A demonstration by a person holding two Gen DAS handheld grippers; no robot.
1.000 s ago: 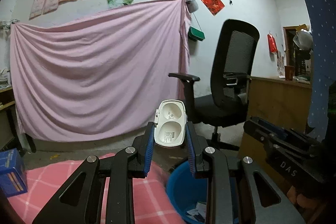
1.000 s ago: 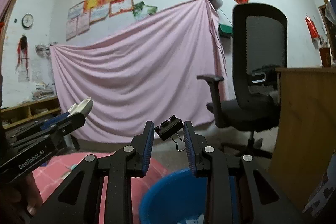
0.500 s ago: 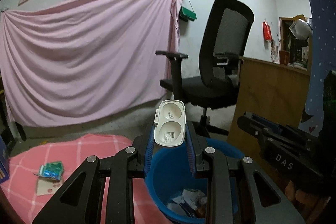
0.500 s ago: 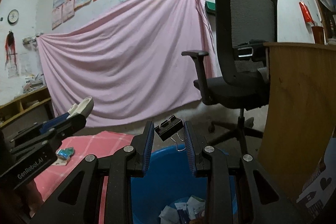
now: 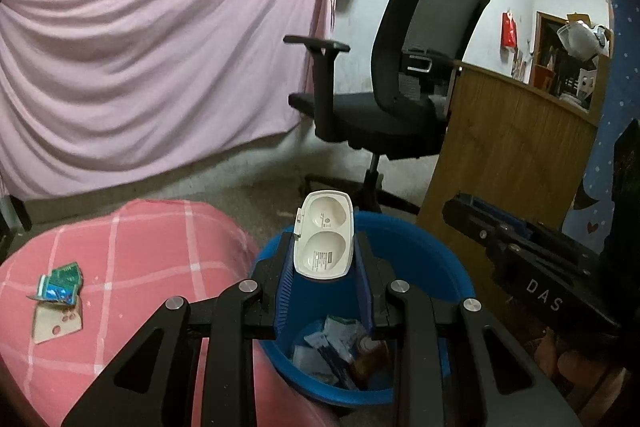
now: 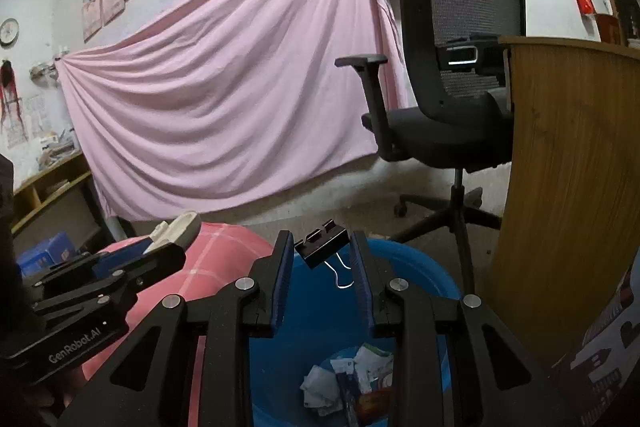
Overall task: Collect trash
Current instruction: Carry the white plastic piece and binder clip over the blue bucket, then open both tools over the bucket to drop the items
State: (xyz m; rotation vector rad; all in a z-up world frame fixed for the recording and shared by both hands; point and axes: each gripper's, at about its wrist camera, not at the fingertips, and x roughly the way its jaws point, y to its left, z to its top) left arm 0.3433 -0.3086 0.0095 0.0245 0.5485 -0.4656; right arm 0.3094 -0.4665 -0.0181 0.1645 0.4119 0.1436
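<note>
Compared to a second ago both views have tipped down, so the blue bin point(image 5: 420, 259) that was just peeking in at the bottom edge now fills the lower middle, with crumpled paper trash point(image 6: 352, 375) visible inside. The left gripper point(image 5: 324, 259) is clamped on a white plastic case point(image 5: 324, 239), held right above the bin. The right gripper point(image 6: 322, 259) is pinching a black binder clip point(image 6: 320, 247) over the bin too. Readable writing: "DAS" at lower right of the left view, "GenRobot.AI" at lower left of the right view. A green wrapper point(image 5: 60, 283) sits on the pink checked cloth point(image 5: 160, 267), left side.
</note>
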